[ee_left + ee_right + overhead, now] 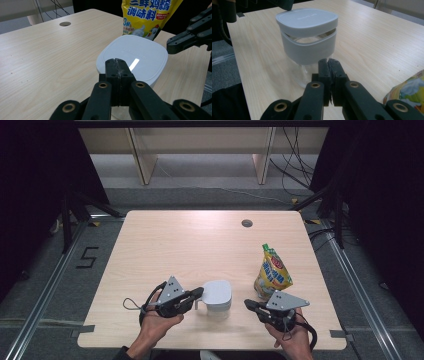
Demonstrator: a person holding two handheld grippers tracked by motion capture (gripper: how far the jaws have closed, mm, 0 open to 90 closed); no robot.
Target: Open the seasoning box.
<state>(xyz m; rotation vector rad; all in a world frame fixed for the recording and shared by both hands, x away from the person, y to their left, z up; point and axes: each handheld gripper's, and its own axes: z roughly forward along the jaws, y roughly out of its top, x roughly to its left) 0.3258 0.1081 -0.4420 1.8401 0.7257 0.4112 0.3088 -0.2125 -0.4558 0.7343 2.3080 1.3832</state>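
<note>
A pale wooden surface [165,250] seen from above, with a person's two hands coming in from the near edge, each holding a black gripper.

Near the front middle of the surface stands a jar [217,299]: a clear body, a grey band around its upper part and a rounded-square grey lid [217,292] resting on top. In the right gripper view a narrow gap shows between the lid and the band, with the clear wall visible through it.

The left gripper [198,294] lies just left of the jar, pointing at it. Its fingers [111,72] are pressed together with nothing between them. In the left gripper view their tips are level with the near edge of the lid; whether they touch it cannot be told.

The right gripper [248,304] is to the right of the jar, a little apart from it, also pointing toward it. Its fingers [324,71] are pressed together and hold nothing. In the right gripper view the jar stands just beyond the tips, not touching them.

A yellow bag [271,272] with red and blue print stands upright behind the right gripper, to the right of the jar and apart from it. A small round hole [246,223] sits in the surface near the far edge.
</note>
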